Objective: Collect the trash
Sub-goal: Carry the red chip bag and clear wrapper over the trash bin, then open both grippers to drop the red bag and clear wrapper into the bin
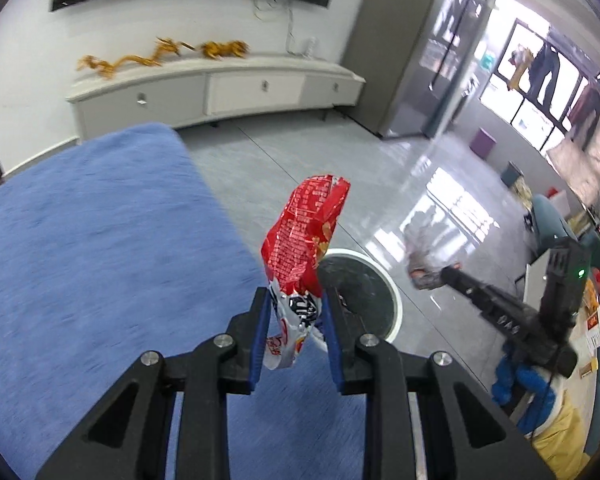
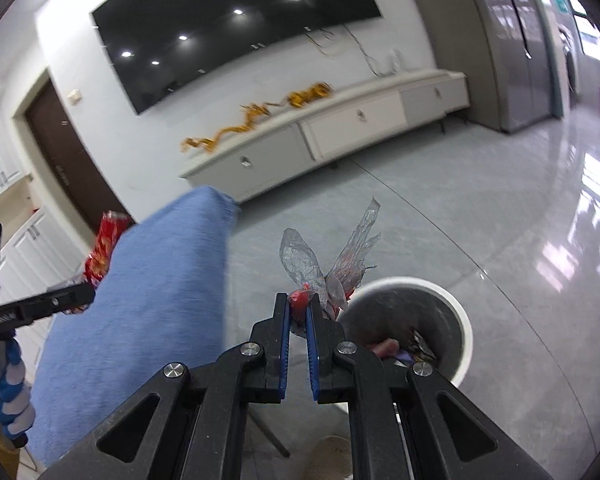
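Observation:
My left gripper (image 1: 295, 300) is shut on a red and white snack bag (image 1: 306, 236) and holds it upright past the edge of the blue-covered table (image 1: 100, 248), just left of the white-rimmed trash bin (image 1: 394, 300) on the floor. My right gripper (image 2: 299, 300) is shut on a crumpled clear plastic wrapper with red bits (image 2: 324, 264), held just left of the bin (image 2: 462, 320), which has several pieces of trash inside. The right gripper shows in the left wrist view (image 1: 452, 276); the left gripper (image 2: 76, 294) and snack bag (image 2: 104, 248) show in the right wrist view.
A white TV cabinet (image 1: 228, 88) with gold dragon ornaments (image 1: 140, 58) runs along the far wall under a dark TV (image 2: 228, 28). Glossy grey floor tiles surround the bin. A grey cabinet (image 1: 412, 60) stands at right. A dark door (image 2: 64, 152) is at left.

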A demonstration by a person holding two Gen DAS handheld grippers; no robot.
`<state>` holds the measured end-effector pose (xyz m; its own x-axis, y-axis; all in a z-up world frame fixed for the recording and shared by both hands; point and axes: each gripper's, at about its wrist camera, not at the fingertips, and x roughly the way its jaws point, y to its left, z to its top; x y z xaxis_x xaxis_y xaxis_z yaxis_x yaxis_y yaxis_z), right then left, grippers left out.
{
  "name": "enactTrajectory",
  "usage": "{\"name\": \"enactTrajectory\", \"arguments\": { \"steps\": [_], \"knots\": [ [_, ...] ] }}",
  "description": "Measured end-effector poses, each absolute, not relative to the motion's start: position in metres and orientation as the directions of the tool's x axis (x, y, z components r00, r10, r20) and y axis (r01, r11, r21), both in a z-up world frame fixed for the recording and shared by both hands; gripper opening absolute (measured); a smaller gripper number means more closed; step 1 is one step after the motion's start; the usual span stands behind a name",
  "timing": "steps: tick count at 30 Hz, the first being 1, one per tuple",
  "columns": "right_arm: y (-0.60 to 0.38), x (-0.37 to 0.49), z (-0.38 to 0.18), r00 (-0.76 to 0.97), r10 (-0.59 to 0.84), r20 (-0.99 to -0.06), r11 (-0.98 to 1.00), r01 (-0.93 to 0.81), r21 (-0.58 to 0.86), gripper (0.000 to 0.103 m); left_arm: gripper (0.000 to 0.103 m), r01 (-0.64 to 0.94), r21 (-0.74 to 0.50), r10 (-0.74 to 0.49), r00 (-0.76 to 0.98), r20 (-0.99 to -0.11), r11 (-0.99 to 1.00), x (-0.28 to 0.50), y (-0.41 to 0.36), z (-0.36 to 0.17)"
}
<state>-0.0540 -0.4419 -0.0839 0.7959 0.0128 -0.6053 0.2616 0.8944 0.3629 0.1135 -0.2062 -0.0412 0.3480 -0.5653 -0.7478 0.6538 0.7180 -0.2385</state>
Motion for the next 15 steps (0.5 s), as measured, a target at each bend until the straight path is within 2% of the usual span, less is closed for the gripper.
{"name": "enactTrajectory", "arguments": {
  "steps": [13, 15],
  "knots": [
    [-0.508, -0.022, -0.172, 0.682, 0.007, -0.731, 0.838, 0.395, 0.377, 0.011, 0.026, 0.72, -0.342, -0.593, 0.119, -0.796, 0.604, 0.145, -0.353, -0.11],
    [-0.514, -0.018, -0.182, 0.66, 0.002, -0.751, 0.829, 0.419, 0.37, 0.011, 0.039, 0.713, -0.365, -0.597, 0.093, -0.797, 0.598, 0.148, -0.363, -0.117]
  ]
}}
